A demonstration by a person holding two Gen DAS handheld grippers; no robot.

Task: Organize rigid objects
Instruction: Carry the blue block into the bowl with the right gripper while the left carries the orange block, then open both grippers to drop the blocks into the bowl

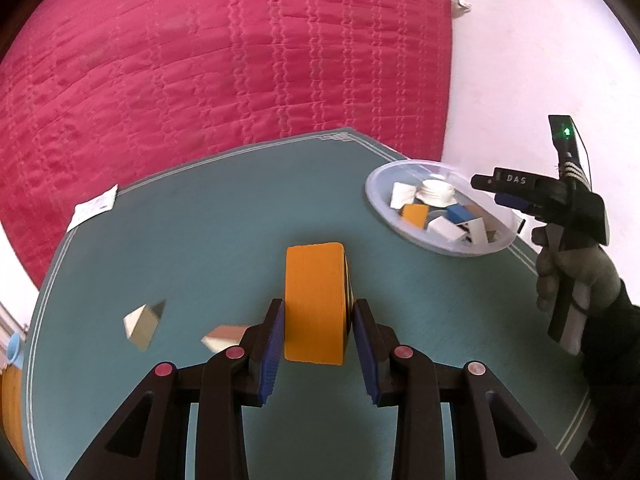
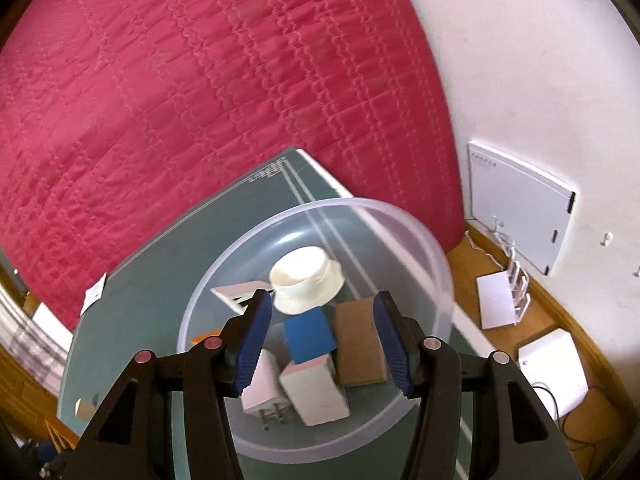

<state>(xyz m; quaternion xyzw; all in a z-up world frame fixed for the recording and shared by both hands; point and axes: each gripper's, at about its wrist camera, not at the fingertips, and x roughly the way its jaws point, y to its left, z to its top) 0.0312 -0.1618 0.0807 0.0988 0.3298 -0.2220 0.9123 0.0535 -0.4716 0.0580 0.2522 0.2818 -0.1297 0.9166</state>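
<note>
Meanwhile, the left gripper [image 1: 318, 344] was clamped on an orange block [image 1: 315, 300], its blue pads pressing both sides, holding it above the teal surface [image 1: 208, 240]. Two pale wedge blocks [image 1: 144, 324] lay on that surface to the left of the gripper. The right gripper [image 2: 322, 340] hung over the clear plastic bowl [image 2: 400, 216] with its jaws parted and nothing between them. Inside the bowl lay a blue block [image 2: 310, 338], a white cap [image 2: 306, 280], a brown block [image 2: 358, 344] and a white plug [image 2: 260, 390].
</note>
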